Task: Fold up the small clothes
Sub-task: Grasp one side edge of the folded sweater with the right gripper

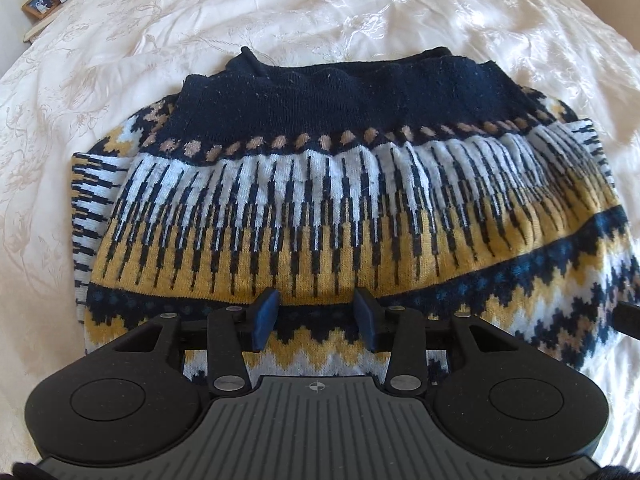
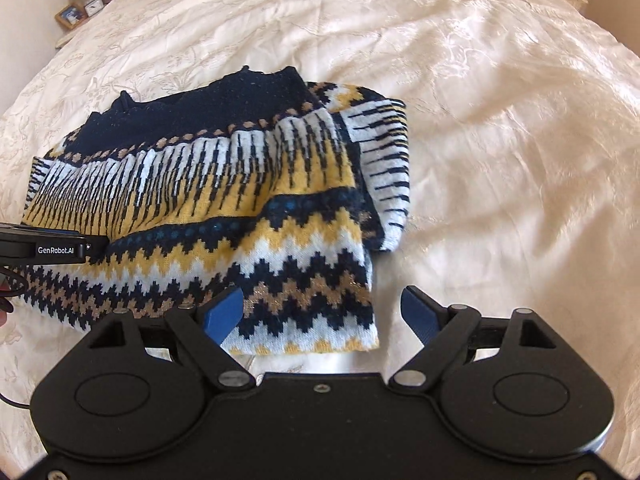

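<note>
left wrist view — folded patterned sweater (image 1: 320,200) lying mid-frame on cream bedspread (image 1: 100,80), left gripper (image 1: 316,318) hovering over its lower edge with jaws parted, right wrist view — right gripper (image 2: 322,314) spreading wide at the sweater's lower-right corner, gripping nothing

Black hand-held gripper (image 2: 322,312) with blue fingertips (image 2: 224,314) (silver pivot screws), ribbed grey base

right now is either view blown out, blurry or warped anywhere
Left wrist view: sweater sharp and evenly lit, bedspread glares white at the far side, edges bow from the fisheye. Right wrist view: sunlit bedspread washes out and looks soft toward the right, dark vignette in the corners; the open right gripper stays crisp, as does the open left gripper in its own view.
</note>
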A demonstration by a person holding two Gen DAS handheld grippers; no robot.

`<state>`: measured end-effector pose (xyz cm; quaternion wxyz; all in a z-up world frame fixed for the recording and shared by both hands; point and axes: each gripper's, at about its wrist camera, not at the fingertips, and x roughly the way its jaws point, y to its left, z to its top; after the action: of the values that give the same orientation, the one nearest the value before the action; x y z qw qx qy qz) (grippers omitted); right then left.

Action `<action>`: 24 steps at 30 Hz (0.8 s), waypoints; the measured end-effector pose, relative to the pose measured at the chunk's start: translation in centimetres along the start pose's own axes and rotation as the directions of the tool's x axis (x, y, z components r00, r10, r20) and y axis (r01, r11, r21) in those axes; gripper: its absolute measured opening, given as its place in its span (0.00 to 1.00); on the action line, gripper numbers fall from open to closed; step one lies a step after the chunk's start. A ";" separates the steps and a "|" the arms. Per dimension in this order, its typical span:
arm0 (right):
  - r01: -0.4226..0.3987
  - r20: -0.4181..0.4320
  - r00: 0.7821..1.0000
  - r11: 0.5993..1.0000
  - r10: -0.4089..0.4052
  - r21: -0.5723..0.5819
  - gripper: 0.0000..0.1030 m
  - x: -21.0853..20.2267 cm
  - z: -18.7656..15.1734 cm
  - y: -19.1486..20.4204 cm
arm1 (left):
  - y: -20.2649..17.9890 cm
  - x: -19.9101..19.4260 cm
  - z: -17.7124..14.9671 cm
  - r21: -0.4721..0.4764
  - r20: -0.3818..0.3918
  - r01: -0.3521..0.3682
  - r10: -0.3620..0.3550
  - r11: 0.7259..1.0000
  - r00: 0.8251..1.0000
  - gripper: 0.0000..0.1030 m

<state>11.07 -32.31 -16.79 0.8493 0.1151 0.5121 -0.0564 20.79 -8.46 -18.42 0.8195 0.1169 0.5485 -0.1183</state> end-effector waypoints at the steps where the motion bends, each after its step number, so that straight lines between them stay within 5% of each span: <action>1: -0.011 -0.006 1.000 1.000 0.011 0.020 0.86 0.0 0.0 -0.5 | 0.0 0.3 0.1 0.001 -0.006 -0.004 0.004 1.000 1.000 0.42; 6: -0.103 -0.001 0.995 0.991 0.103 0.091 0.84 0.2 1.1 -2.7 | 0.2 0.9 0.4 -0.013 -0.030 -0.020 0.019 1.000 0.999 0.44; 10: -0.164 -0.028 0.986 0.982 0.167 0.093 0.53 1.1 1.3 -3.7 | 0.0 1.0 0.3 -0.008 -0.032 -0.041 0.041 0.999 0.999 0.44; 13: -0.197 -0.045 0.978 0.976 0.202 0.094 0.47 1.7 1.1 -4.1 | -0.1 1.0 0.2 -0.007 -0.029 -0.050 0.050 0.999 0.998 0.44; 15: -0.227 -0.046 0.971 0.967 0.234 0.114 0.29 1.9 1.1 -4.4 | -0.1 0.8 0.0 -0.007 -0.028 -0.052 0.051 0.999 0.998 0.44; 16: -0.239 -0.049 0.968 0.964 0.246 0.121 0.11 1.8 1.2 -4.5 | -0.1 0.9 0.0 -0.007 -0.028 -0.051 0.051 0.999 0.998 0.44; 19: -0.287 -0.040 0.955 0.950 0.294 0.127 0.11 0.9 1.5 -4.8 | -0.3 0.9 0.1 -0.007 -0.030 -0.052 0.052 0.999 0.998 0.45; 24: -0.232 -0.078 0.968 0.970 0.238 0.072 0.10 0.3 1.4 -5.2 | -0.2 0.8 0.1 -0.013 -0.028 -0.061 0.060 0.998 0.998 0.45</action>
<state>11.32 -37.72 -17.17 0.8232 0.2035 0.5289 0.0338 21.06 -8.76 -19.11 0.8158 0.1296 0.5568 -0.0881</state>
